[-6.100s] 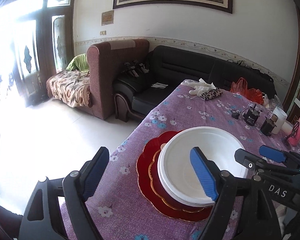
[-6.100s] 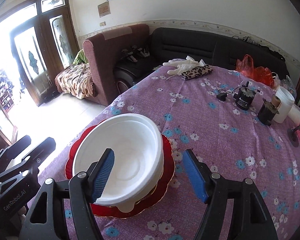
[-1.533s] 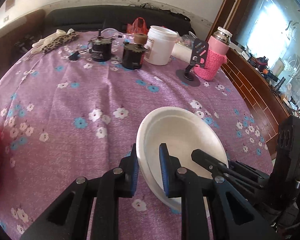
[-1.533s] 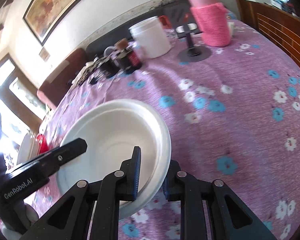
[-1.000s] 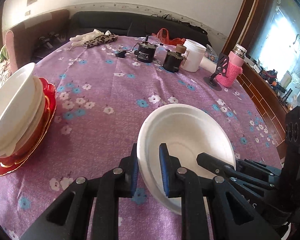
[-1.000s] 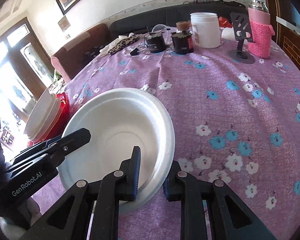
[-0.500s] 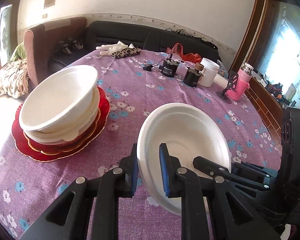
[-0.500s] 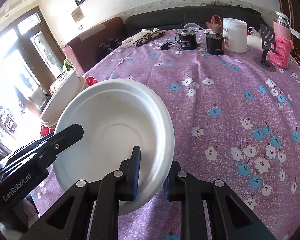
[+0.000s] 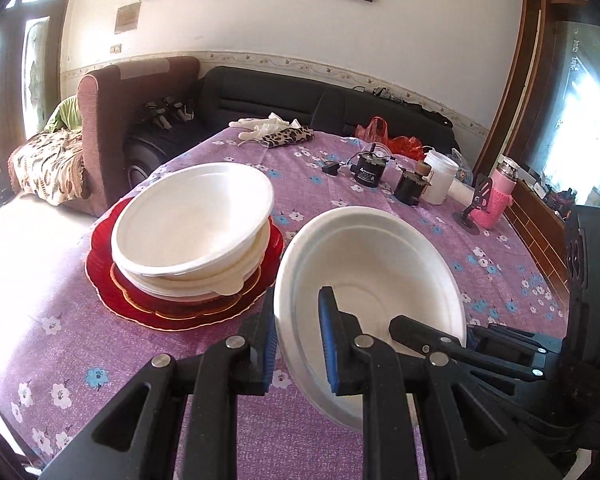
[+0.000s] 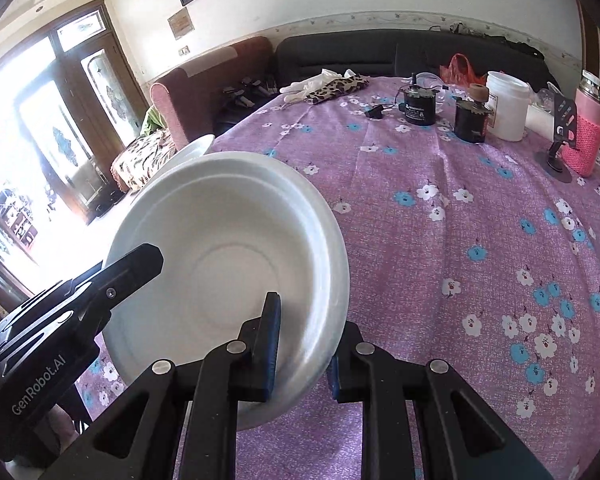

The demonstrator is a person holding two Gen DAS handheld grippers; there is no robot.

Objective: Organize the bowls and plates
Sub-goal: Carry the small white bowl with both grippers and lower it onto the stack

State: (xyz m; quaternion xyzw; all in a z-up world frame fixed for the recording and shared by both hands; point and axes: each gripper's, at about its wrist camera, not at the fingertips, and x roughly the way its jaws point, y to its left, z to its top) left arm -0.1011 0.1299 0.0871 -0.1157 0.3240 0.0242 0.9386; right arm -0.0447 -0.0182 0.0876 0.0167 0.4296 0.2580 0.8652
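Both grippers hold one white foam bowl [image 9: 376,264] above the purple flowered table. My left gripper [image 9: 298,344] is shut on its near left rim. My right gripper [image 10: 302,350] is shut on the opposite rim, and the bowl [image 10: 228,256] fills the left of the right wrist view. The right gripper also shows in the left wrist view [image 9: 428,340], and the left one in the right wrist view [image 10: 132,272]. To the left stands a stack: white bowls [image 9: 192,220] on red plates [image 9: 112,292]. A white bowl's edge [image 10: 192,152] peeks behind the held bowl.
At the far side of the table [image 9: 500,272] stand two black motors [image 9: 370,168], a white tub [image 9: 440,176], a pink-sleeved flask [image 9: 496,204] and a phone stand [image 9: 472,210]. White gloves and a leopard pouch [image 9: 284,134] lie at the far edge. Sofas stand behind.
Both grippers have carried the held bowl left across the table, from the flask side to right beside the stack on the red plates. Both stay shut on it.
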